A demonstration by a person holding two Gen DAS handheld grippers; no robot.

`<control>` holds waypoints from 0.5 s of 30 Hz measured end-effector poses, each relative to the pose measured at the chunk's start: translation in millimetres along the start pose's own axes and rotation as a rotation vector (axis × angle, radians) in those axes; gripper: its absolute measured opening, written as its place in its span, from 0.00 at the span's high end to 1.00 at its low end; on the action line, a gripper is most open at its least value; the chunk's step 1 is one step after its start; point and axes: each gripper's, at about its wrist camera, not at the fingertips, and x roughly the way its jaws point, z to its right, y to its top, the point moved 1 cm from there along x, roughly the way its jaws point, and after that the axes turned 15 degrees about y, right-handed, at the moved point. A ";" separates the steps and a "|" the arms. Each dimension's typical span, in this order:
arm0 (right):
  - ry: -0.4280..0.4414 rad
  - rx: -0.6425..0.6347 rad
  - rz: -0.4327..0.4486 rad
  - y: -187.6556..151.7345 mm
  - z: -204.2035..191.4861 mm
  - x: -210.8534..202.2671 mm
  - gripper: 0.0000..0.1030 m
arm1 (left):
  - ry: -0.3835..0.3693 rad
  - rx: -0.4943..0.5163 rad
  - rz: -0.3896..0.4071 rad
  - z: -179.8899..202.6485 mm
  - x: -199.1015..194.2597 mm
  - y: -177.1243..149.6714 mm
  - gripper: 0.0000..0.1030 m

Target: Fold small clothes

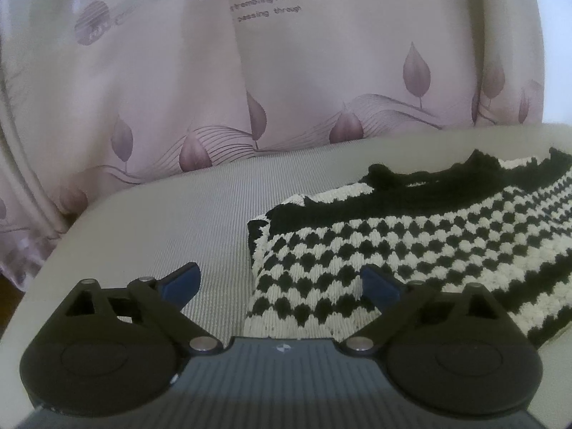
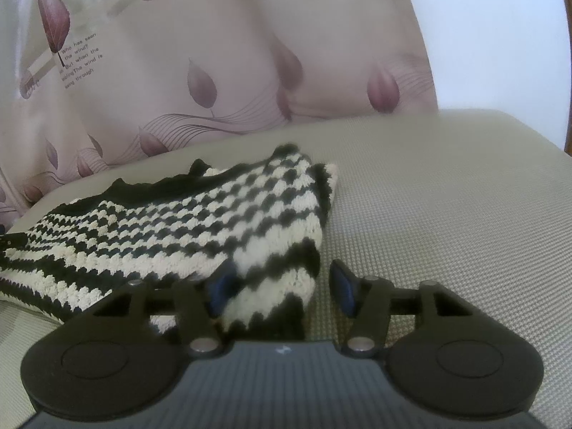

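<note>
Covering part of the sweater (image 2: pixel 186 221): right claw (image 2: pixel 282 286).

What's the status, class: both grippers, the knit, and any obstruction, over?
Left gripper open, knit edge between jaws, no pinch. Right gripper open, straddling a corner. Black-and-white knit folded flat on grey cushion. Nothing in the way.

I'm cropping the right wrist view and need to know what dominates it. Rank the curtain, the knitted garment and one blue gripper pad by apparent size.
1. curtain
2. knitted garment
3. blue gripper pad, smallest though nearest the camera
</note>
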 end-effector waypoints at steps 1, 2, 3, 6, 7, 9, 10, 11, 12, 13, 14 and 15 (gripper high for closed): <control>-0.001 0.000 0.000 0.0 0.3 -0.1 0.43 | 0.008 0.009 0.000 1.5 1.3 0.6 0.05; -0.002 -0.001 0.000 0.1 0.2 -0.2 0.42 | 0.012 0.018 0.001 2.5 2.8 1.0 0.05; -0.004 -0.001 0.000 0.1 0.3 0.0 0.40 | 0.012 0.024 0.001 3.3 4.3 1.4 0.04; -0.004 -0.004 -0.004 0.1 0.5 0.5 0.37 | 0.021 0.044 0.005 4.1 10.1 3.5 0.01; -0.004 -0.005 -0.004 0.0 0.4 0.7 0.36 | 0.012 0.045 0.005 2.5 13.0 4.4 0.01; -0.006 -0.006 -0.005 -0.3 0.4 1.0 0.35 | -0.024 0.036 0.004 -3.6 20.0 6.0 0.01; -0.006 -0.006 -0.005 -0.3 0.4 1.0 0.35 | -0.055 0.018 -0.003 -9.2 25.2 6.7 0.01; -0.006 -0.005 -0.005 -0.3 0.3 1.2 0.35 | -0.086 -0.003 -0.017 -14.4 30.3 7.2 0.01; -0.005 -0.007 -0.006 -0.3 0.6 1.1 0.34 | -0.123 -0.028 -0.042 -20.8 37.1 7.6 0.01; -0.005 -0.007 -0.006 -0.4 0.4 1.3 0.34 | -0.165 -0.061 -0.073 -28.1 45.2 7.7 0.02; -0.005 -0.007 -0.006 -0.3 0.6 1.2 0.34 | -0.206 -0.096 -0.103 -35.4 53.2 7.1 0.03; -0.005 -0.007 -0.006 -0.4 0.6 1.3 0.34 | -0.239 -0.128 -0.125 -40.8 59.2 6.0 0.04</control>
